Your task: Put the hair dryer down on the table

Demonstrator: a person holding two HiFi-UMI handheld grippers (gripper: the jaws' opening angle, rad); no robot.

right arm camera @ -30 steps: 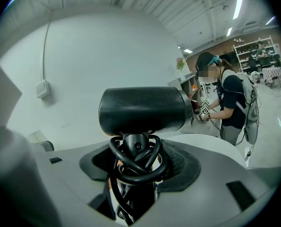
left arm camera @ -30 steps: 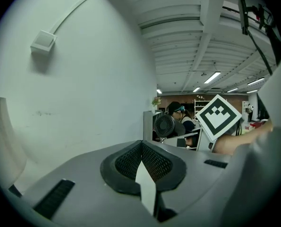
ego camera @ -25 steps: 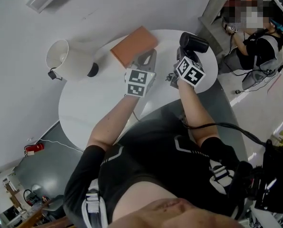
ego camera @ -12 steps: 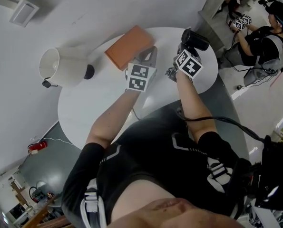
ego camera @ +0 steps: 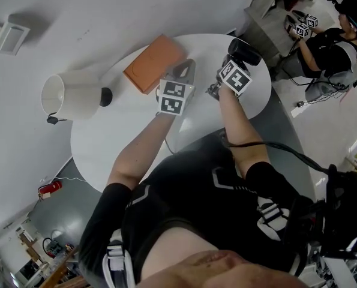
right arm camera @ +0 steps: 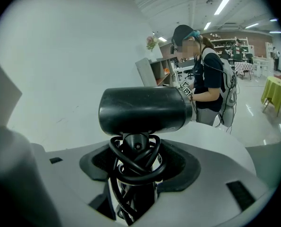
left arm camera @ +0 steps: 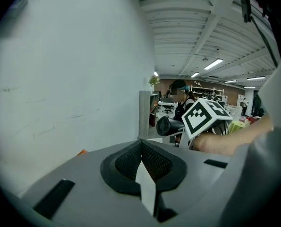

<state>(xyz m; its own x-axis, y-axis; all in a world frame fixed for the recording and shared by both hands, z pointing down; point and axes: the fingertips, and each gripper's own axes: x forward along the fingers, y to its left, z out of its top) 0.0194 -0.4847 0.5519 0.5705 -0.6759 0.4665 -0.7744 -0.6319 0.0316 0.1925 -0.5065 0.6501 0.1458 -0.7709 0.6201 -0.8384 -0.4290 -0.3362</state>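
Note:
The black hair dryer (ego camera: pixel 244 51) is up over the far right part of the round white table (ego camera: pixel 106 143). My right gripper (ego camera: pixel 231 63) is shut on its handle. In the right gripper view the barrel (right arm camera: pixel 145 110) lies crosswise above the jaws, and its black cord (right arm camera: pixel 135 162) is wound round the handle between the pads of my right gripper (right arm camera: pixel 135 178). My left gripper (ego camera: pixel 187 71) hovers over the table's middle, just left of the dryer. The jaws of my left gripper (left arm camera: pixel 141 145) meet at the tips with nothing held.
An orange box (ego camera: pixel 153 63) lies on the table's far side, close to my left gripper. A white lamp (ego camera: pixel 70 95) with a black base sits at the table's left edge. Another person (ego camera: pixel 325 38) stands beyond the table at upper right.
The head view has shifted, so everything sits a little higher and more to the left. Both grippers keep about the same places over the table. The grip on the dryer is unchanged.

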